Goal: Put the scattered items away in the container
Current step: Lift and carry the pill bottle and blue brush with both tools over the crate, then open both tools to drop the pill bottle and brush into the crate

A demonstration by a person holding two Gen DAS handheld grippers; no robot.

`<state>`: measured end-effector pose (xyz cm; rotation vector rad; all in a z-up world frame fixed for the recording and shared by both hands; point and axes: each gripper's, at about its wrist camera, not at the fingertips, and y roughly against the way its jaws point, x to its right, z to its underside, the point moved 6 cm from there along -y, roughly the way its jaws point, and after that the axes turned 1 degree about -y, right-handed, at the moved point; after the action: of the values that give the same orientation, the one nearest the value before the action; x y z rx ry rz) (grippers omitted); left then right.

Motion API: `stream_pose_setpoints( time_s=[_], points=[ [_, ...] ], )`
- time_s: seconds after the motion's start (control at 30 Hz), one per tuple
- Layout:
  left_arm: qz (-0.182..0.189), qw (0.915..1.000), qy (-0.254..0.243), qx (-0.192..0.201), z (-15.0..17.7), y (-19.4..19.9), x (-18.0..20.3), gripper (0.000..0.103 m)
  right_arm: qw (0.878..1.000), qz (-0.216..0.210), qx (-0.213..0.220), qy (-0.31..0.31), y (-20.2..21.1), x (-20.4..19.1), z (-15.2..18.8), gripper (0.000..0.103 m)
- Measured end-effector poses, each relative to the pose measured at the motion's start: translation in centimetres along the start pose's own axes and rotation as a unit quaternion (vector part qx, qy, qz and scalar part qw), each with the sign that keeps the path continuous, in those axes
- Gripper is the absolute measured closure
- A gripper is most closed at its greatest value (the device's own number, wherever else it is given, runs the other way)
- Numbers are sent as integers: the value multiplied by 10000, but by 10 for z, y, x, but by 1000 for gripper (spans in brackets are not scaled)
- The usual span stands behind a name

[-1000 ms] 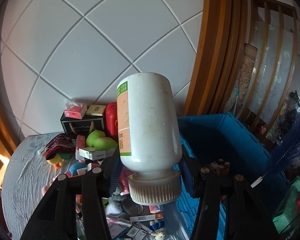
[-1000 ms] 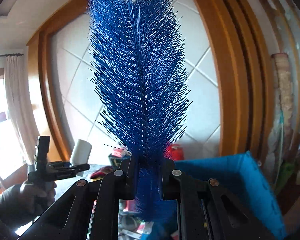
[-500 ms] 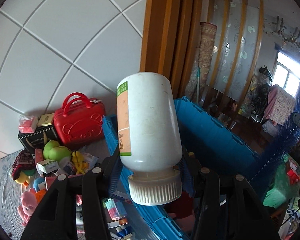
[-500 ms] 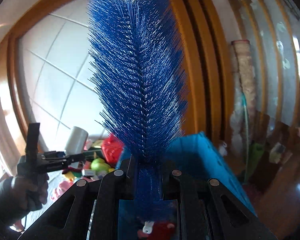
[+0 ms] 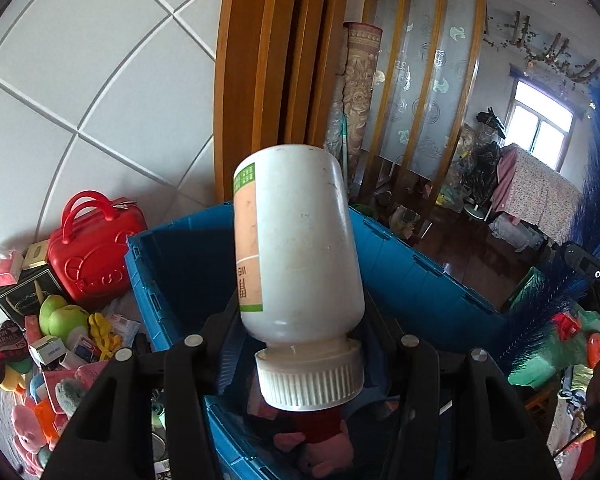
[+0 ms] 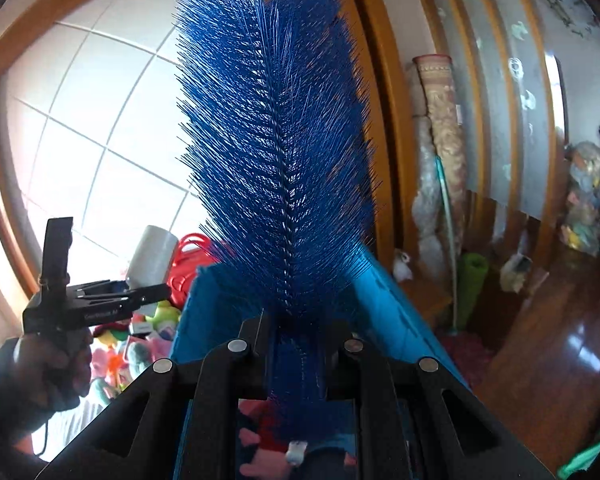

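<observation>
Over the blue crate [image 5: 420,276], my left gripper [image 5: 300,360] pinches a white bottle [image 5: 300,240], label text unreadable; my right gripper [image 6: 296,344] is clamped on a blue brush [image 6: 276,140], its handle hidden.

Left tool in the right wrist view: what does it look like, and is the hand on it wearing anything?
The left tool is matte black, with a pistol-style grip, a flat upright black plate at its rear and small pale lettering on its side, too small to read. The hand holding it wears a dark glove. Up close, the right tool has black angular fingers with cut-outs and round silver rivets.
</observation>
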<state>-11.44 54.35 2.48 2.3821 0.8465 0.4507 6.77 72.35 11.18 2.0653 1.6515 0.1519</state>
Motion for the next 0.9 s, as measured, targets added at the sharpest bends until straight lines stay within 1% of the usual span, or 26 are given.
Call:
stream_pose_setpoints(
  time_s=[0.27, 0.4, 0.47, 0.5, 0.53, 0.57, 0.6, 0.63, 0.8, 0.9],
  points=[
    [141, 9999, -49, 47, -8, -5, 13, 52, 9998, 130, -114, 40, -1, 2, 3, 88],
    [167, 9998, -30, 47, -9, -7, 14, 52, 9998, 139, -131, 56, -3, 1, 2, 88],
    [118, 9999, 68, 73, -11, -8, 10, 52, 9997, 152, -136, 119, -6, 0, 1, 86],
    [89, 9997, 229, 90, -12, -9, 5, 51, 9995, 222, -139, 193, -9, -1, 1, 76],
    [79, 9993, 364, 86, -14, -9, 1, 31, 9990, 297, -135, 309, -9, -5, 2, 46],
    [106, 9986, 508, 89, -16, -9, -4, 10, 9986, 333, -92, 407, -8, -12, 3, 21],
    [160, 9977, 642, 164, -19, -6, -9, 0, 9984, 356, 46, 445, -7, -15, 1, 4],
    [127, 9972, 708, 209, -21, -4, -13, 0, 9983, 349, 162, 431, -7, -16, -2, 0],
    [-25, 9975, 685, 178, -19, -2, -23, 0, 9995, 195, 217, 158, -15, -14, -11, 0],
    [-97, 9965, 818, 152, -13, -1, -36, 0, 9997, 66, 224, 99, -19, -15, -16, 0]
  ],
)
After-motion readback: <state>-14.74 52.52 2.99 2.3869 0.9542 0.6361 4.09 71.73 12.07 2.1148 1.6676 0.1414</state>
